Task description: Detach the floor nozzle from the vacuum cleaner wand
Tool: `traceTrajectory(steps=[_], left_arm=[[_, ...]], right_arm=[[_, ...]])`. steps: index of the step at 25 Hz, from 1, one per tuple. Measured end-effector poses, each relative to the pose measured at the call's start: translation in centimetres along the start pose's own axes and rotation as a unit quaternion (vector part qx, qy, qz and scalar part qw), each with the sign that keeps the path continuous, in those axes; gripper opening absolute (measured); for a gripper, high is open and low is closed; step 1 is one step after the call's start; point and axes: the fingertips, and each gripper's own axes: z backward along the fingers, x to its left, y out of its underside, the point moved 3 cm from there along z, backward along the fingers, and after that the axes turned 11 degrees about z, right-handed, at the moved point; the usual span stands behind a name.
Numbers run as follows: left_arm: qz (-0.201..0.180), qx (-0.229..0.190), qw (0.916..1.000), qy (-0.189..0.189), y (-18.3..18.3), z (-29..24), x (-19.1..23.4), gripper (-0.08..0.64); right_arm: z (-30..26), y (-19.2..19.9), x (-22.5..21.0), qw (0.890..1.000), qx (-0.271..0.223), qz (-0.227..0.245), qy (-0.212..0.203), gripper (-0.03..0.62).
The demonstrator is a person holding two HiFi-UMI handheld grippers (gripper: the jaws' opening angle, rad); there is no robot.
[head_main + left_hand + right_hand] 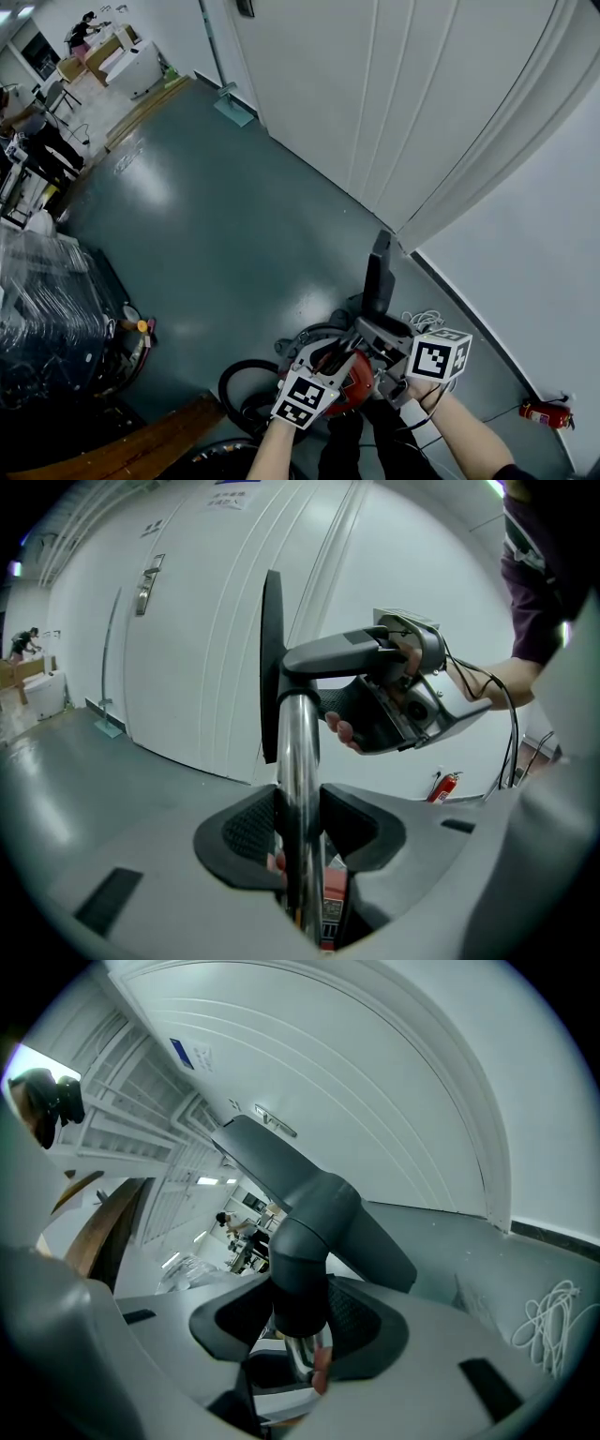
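The dark grey floor nozzle (379, 272) points up, away from me, above the red vacuum canister (357, 381). In the left gripper view the chrome wand (298, 780) runs upright between the jaws of my left gripper (300, 846), and both pads press on it. My right gripper (403, 705) shows higher on the tube in that view. In the right gripper view my right gripper (298, 1321) clasps the nozzle's grey neck (309, 1241), just above a short stretch of chrome. Both grippers (333, 361) (372, 335) sit close together in the head view.
A black hose (234, 384) curls on the grey floor left of the canister. A white folding wall (394, 94) stands ahead. A white cable (422, 322) and a fire extinguisher (544, 412) lie on the right, a wooden board (122, 450) and plastic-wrapped goods (47, 300) on the left.
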Motion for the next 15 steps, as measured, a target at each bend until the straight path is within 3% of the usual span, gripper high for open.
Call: traceTrajectory(steps=[2, 6, 15], left_arm=[[0.003, 0.000, 1.0000, 0.003, 0.00, -0.05, -0.04, 0.152], [0.008, -0.004, 0.9999, 0.011, -0.26, 0.04, -0.09, 0.152], [0.007, -0.007, 0.9999, 0.012, -0.18, 0.21, -0.17, 0.152]], right_arm=[[0.08, -0.08, 0.01, 1.000, 0.003, 0.004, 0.007, 0.181], [0.28, -0.37, 0.50, 0.998, 0.002, 0.058, 0.028, 0.181], [0.40, -0.41, 0.20, 1.000, -0.007, 0.002, 0.007, 0.181]])
